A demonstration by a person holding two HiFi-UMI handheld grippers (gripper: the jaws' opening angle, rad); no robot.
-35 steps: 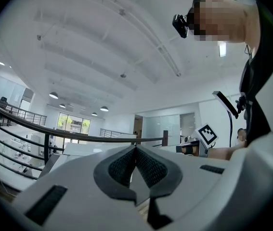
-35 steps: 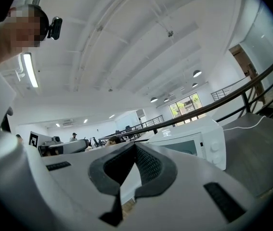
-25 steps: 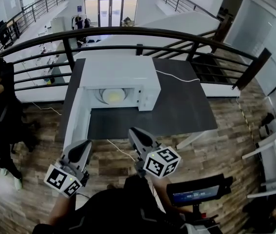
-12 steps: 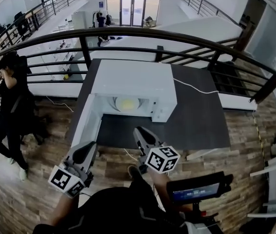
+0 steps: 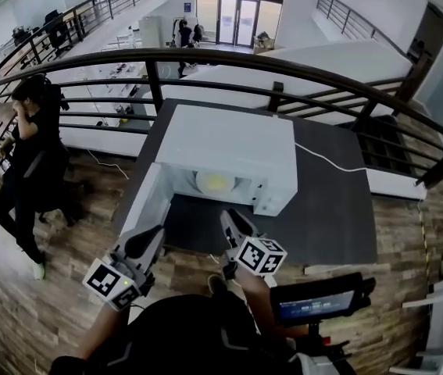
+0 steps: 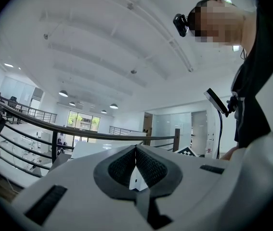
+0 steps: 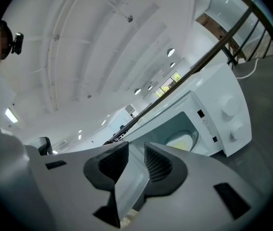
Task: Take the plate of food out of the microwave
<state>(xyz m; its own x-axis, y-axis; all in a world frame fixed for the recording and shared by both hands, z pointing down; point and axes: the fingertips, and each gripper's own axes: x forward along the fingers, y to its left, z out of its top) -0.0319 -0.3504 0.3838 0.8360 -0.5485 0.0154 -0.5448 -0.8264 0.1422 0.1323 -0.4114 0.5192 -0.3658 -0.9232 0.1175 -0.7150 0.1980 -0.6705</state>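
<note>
One microwave (image 5: 229,143) at 12 o'clock, one plate (image 5: 215,182) inside. Two knobs (image 7: 228,105) show only in the right gripper view. Left gripper (image 6: 136,150) jaws together; right gripper (image 7: 136,148) jaws apart, just opening, empty.

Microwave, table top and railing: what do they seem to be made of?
Microwave: smooth white casing, likely painted metal or plastic; even, faintly glossy. Table top: dark grey matte, grainless, probably laminate. Railing: thin dark bars, likely painted metal; top rail could be wood.

Mid-frame, the microwave (image 5: 229,147) sits on the tabletop (image 5: 338,209), its door (image 5: 144,203) open at lower left, the plate (image 5: 216,182) inside, and a railing (image 5: 205,57) behind.
</note>
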